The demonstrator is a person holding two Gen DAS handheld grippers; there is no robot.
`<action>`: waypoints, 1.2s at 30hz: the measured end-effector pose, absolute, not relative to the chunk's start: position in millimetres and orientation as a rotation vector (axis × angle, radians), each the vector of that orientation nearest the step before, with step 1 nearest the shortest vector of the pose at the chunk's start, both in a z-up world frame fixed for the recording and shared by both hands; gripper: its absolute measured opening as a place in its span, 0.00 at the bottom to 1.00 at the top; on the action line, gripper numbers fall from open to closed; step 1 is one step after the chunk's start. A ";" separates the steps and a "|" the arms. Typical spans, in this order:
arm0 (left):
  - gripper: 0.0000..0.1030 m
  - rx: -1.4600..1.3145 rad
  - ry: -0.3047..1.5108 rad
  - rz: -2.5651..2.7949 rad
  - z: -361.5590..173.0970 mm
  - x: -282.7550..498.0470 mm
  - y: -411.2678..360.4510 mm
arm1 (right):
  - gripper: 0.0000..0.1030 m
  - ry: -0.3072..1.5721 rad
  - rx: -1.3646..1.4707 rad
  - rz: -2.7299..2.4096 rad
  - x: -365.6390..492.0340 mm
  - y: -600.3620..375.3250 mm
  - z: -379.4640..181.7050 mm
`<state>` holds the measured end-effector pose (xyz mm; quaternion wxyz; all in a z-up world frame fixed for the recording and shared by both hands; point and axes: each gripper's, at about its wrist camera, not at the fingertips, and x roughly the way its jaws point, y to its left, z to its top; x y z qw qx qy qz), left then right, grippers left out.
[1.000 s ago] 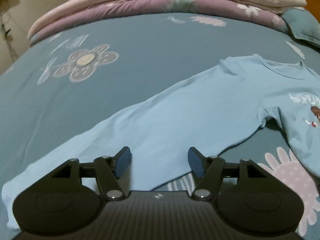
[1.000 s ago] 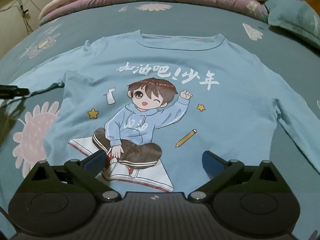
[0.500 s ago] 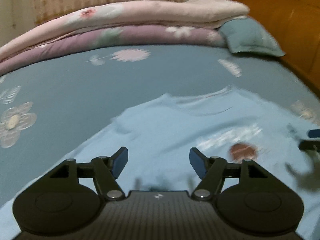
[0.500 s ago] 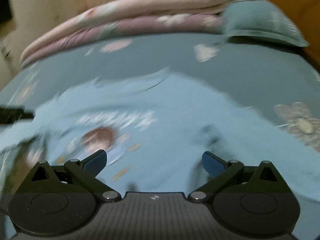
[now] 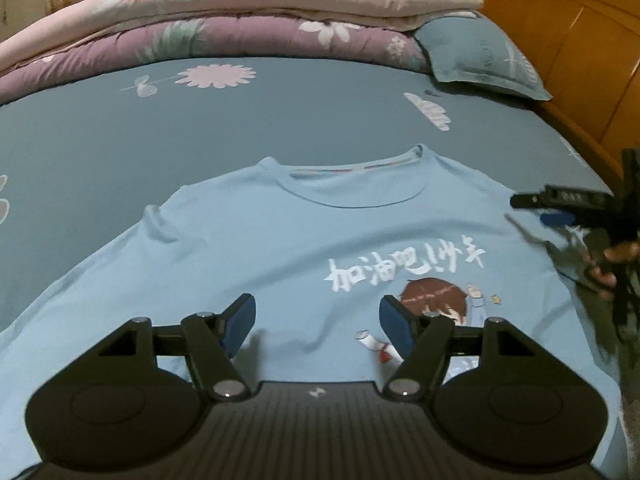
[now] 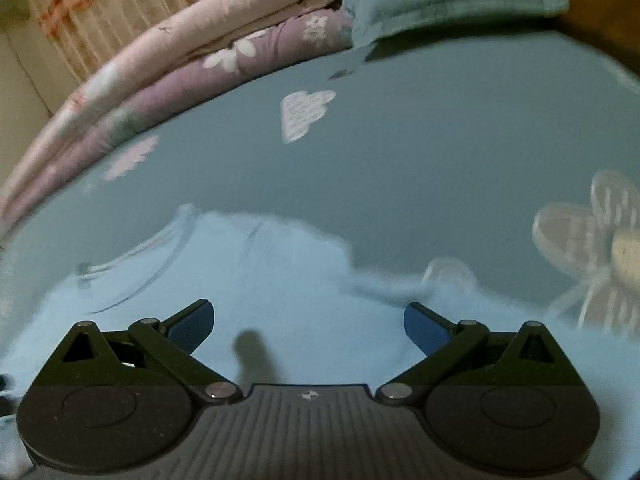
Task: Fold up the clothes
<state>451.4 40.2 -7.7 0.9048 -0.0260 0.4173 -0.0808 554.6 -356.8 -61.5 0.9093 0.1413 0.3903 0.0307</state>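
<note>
Tongs, left (image 5: 318,320) and right (image 6: 308,326), gape empty over flat shirt (image 5: 280,248) on roomy bedsheet (image 5: 120,128).

A light-blue shirt (image 5: 260,248) with white lettering and a brown-haired cartoon figure; a teal bedsheet (image 5: 280,120) with pale flowers; pink and purple floral quilts (image 5: 240,12).

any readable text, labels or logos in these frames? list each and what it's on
"加油吧!少年": white print on the chest of the light blue shirt, above the cartoon figure.
Small white emblem on the left gripper body: a mark, no letters.
Same emblem on the right gripper body.
Faint marks on the pillow: unreadable.
</note>
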 end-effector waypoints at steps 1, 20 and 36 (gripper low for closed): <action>0.68 -0.054 0.863 -0.162 -7.8 451.1 40.5 | 1.00 0.800 0.289 0.055 562.1 -358.6 -61.6; 0.72 -0.045 0.884 -0.521 -25.5 446.5 -7.7 | 1.00 0.880 0.123 -0.205 530.6 -365.3 -66.8; 0.85 -0.076 1.029 -0.568 -48.2 437.9 -4.2 | 1.00 0.772 0.059 0.391 530.2 -256.8 0.1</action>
